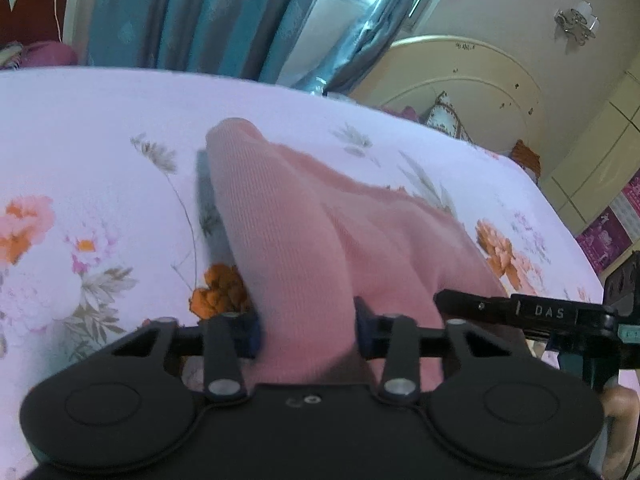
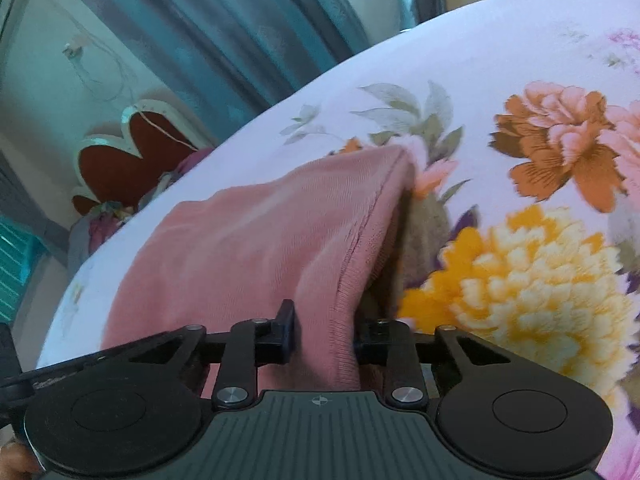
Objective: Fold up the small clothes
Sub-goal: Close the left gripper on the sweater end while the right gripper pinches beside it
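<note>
Bed top: the floral sheet lies bare to the left of the pink garment and beyond it, wide room for a claw to pass
Right side: open sheet with large printed flowers beside the garment's raised hem, nothing standing on it
Between the claws: the left claw and the right claw sit close together, the bunched cloth filling the gap
Far edge: curtains and a cream headboard close off the space past the bed

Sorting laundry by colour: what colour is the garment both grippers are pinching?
Plain dusty pink garment, finely ribbed, no print; clearest in the right wrist view.
</note>
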The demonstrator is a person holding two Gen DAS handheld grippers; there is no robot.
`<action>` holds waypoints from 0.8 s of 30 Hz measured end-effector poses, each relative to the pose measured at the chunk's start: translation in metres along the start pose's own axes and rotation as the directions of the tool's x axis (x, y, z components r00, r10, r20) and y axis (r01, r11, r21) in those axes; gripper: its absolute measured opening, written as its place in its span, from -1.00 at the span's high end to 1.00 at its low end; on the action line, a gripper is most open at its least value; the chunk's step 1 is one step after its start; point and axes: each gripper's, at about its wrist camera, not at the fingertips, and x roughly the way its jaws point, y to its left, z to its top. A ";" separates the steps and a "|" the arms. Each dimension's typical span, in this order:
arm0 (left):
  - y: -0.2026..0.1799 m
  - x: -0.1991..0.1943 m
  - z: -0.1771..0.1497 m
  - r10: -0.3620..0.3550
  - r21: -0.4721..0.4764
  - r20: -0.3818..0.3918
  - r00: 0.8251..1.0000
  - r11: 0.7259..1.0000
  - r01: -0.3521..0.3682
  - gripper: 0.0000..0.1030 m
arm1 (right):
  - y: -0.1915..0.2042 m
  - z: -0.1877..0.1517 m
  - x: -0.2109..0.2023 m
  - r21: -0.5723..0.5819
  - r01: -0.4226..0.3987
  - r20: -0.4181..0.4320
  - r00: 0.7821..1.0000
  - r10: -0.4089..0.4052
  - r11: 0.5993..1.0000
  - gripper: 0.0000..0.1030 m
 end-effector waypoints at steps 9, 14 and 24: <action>-0.012 -0.051 0.007 0.019 0.077 0.047 0.999 0.997 -0.022 0.38 | 0.045 0.003 -0.016 -0.001 -0.088 0.027 0.996 0.088 0.996 0.53; 0.013 -0.091 0.007 0.042 0.079 0.078 0.996 0.996 -0.049 0.38 | 0.095 -0.009 -0.014 -0.026 -0.131 0.022 0.991 0.132 0.991 0.65; 0.130 -0.138 -0.011 -0.001 0.036 0.059 0.998 0.999 -0.001 0.42 | 0.215 -0.059 0.048 -0.048 -0.106 0.017 0.994 0.107 0.993 0.78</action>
